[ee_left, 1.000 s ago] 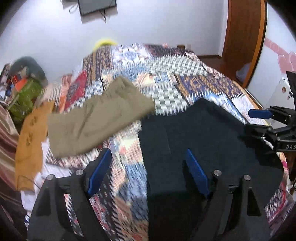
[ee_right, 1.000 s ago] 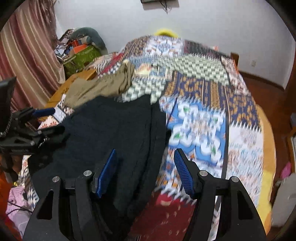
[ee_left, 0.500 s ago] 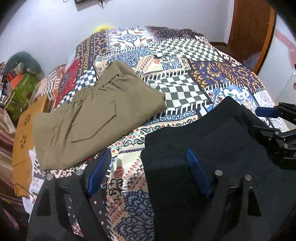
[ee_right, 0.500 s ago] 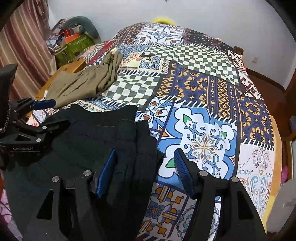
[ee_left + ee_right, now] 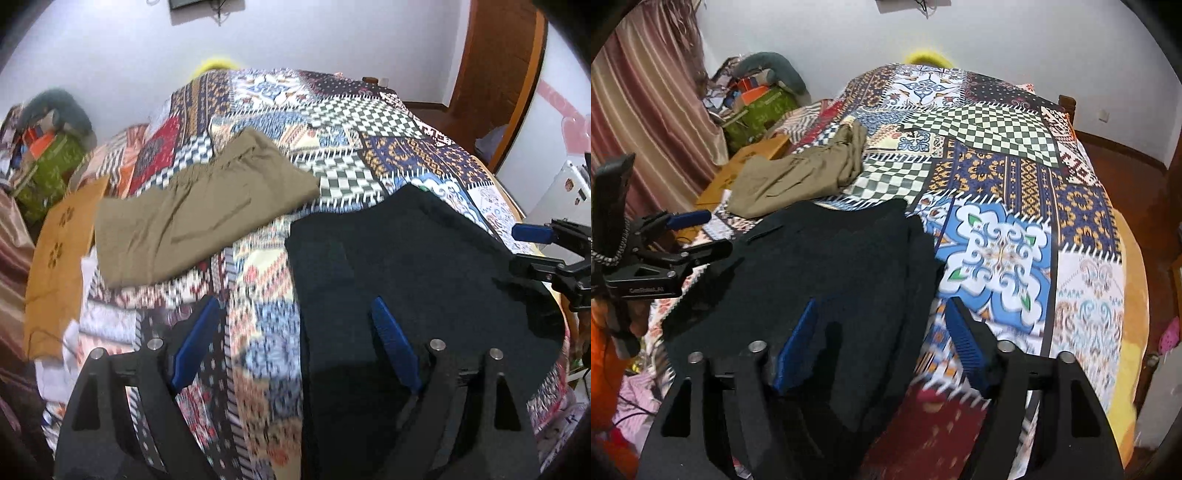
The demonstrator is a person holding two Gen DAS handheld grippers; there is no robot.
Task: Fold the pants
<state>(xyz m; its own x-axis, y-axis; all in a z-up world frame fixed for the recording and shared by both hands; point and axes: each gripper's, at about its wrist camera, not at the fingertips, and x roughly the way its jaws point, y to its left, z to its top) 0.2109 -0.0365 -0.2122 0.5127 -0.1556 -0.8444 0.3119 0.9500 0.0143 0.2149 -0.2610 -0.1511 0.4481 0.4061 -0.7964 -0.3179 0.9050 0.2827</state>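
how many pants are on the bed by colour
black pants: 1
olive-brown pants: 1
total: 2, both lying on the patchwork bedspread

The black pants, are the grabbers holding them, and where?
No. The left gripper and right gripper are both open above the black pants; the right one's jaws have just been opening.

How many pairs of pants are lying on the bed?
2. The black pants lie at the near edge under both grippers; the olive pants lie folded farther back toward the left side. None seems hidden.
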